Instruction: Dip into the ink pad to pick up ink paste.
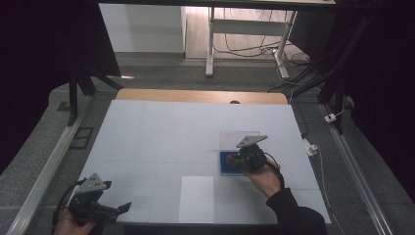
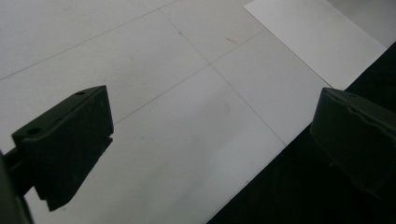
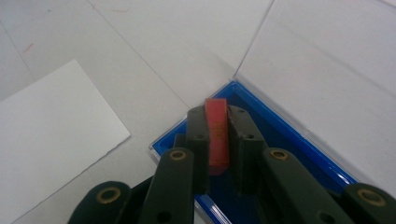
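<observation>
The flat red block (image 3: 217, 135) is clamped in the right gripper (image 3: 218, 123) over the blue, clear-lidded plastic case (image 3: 299, 154), not yet released, while the left gripper (image 2: 210, 140) is held open over the bench (image 2: 154, 84).

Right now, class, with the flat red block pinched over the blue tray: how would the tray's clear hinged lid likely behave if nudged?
The clear hinged lid looks like thin plastic, so it is probably light and would swing easily. It stands open above the blue tray, so a nudge might tip it shut or slide the tray. The right gripper holds the flat red block nearby.
</observation>
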`<action>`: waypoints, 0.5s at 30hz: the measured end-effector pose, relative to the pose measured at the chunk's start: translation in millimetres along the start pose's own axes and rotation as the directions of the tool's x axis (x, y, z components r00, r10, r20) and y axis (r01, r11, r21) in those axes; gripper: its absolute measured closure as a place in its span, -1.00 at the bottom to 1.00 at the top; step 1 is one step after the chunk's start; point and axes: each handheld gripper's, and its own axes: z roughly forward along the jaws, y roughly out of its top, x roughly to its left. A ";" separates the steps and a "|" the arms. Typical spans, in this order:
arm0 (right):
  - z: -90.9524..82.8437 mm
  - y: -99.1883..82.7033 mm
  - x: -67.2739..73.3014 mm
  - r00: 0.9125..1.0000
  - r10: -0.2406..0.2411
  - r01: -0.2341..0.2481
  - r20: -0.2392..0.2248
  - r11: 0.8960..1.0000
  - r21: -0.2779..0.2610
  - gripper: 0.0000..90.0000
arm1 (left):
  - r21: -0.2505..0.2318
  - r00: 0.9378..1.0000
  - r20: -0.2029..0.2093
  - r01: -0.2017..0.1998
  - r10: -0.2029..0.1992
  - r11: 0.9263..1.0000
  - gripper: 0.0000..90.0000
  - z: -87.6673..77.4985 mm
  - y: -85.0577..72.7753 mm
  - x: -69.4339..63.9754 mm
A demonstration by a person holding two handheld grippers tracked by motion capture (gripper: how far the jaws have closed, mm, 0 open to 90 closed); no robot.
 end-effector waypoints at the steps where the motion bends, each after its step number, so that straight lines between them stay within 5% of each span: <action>1: 1.0 0.2 0.4 1.000 -0.005 0.005 0.002 1.000 0.002 0.79 | 0.000 1.000 -0.001 0.000 0.000 1.000 -1.00 0.1 0.0 -0.1; 15: 8.9 -1.6 -2.0 1.000 0.021 -0.021 -0.003 0.999 0.027 0.80 | 0.005 1.000 -0.002 0.002 -0.002 1.000 -1.00 0.8 0.2 -0.4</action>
